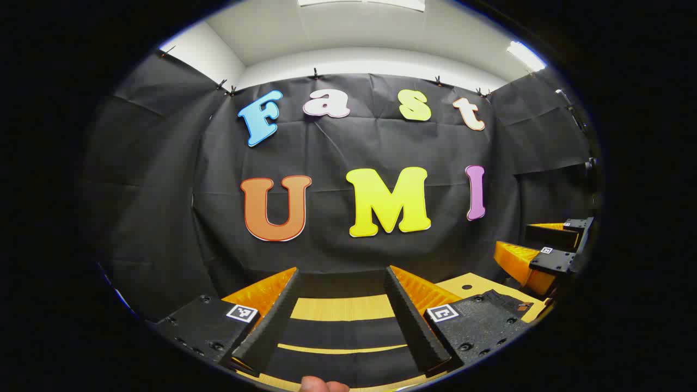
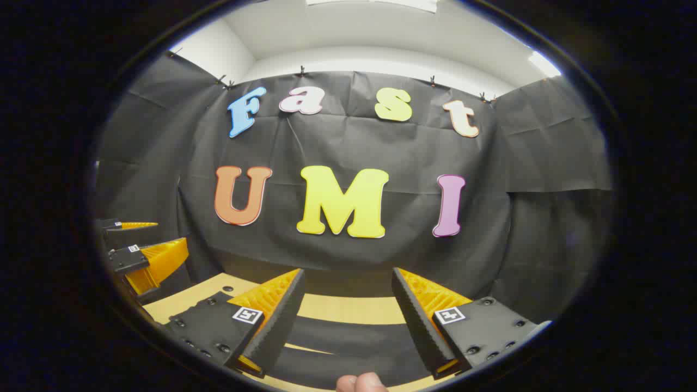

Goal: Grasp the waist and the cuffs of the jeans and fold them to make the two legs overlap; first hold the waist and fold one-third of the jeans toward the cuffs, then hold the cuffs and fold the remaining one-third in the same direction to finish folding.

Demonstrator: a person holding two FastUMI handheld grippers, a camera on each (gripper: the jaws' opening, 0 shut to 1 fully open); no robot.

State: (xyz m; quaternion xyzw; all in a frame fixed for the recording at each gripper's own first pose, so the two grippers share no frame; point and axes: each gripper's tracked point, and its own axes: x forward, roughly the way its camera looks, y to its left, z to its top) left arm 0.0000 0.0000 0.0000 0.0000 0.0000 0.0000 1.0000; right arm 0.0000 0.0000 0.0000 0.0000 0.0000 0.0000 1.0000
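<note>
My left gripper (image 1: 343, 272) is open, held level above the table, with nothing between its fingers. My right gripper (image 2: 347, 270) is open too and holds nothing. Below the fingers, dark cloth (image 1: 343, 332) lies in bands across the yellow wooden table (image 1: 343, 307); I take it for the jeans, though I cannot make out the waist or the cuffs. The same dark cloth (image 2: 348, 337) crosses the table (image 2: 348, 309) in the right gripper view. The right gripper (image 1: 550, 256) appears far right in the left gripper view, and the left gripper (image 2: 136, 256) far left in the right gripper view.
The booth's black cloth wall (image 1: 354, 147) stands close behind the table on all sides. A thumb tip (image 1: 324, 385) shows at the bottom edge of the left gripper view, and another thumb tip (image 2: 362, 383) in the right gripper view.
</note>
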